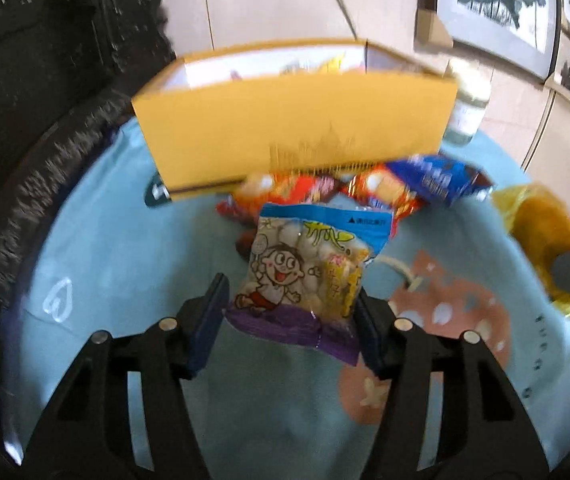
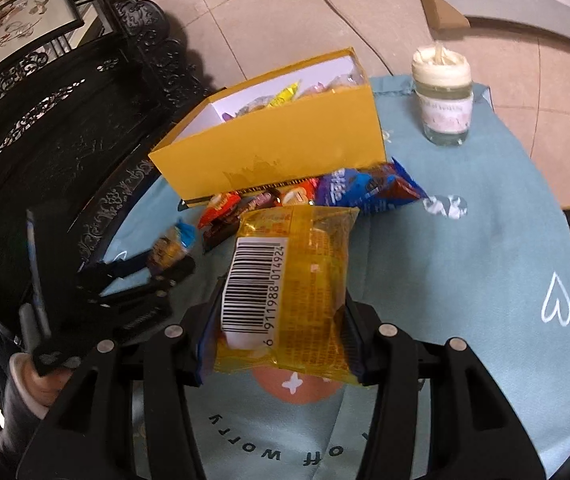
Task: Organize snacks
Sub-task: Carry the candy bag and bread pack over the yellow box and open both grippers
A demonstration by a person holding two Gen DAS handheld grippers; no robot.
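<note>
Over the blue worktop (image 2: 485,264) we held a cartoon bag (image 1: 301,268) in our left hand-held gripper (image 1: 289,320) and a yellow bag (image 2: 289,292) in our right hand-held gripper (image 2: 281,336), both squeezed tight, ready, we thought, for the yellow box (image 2: 281,148) just ahead.

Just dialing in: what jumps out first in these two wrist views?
The yellow box, open and part-filled with wrapped snacks, stands at the far side of the blue cloth. Each tool holds a packet: the left tool a cartoon-print bag, the right tool a yellow barcoded packet. Loose snacks lie before the box.
</note>
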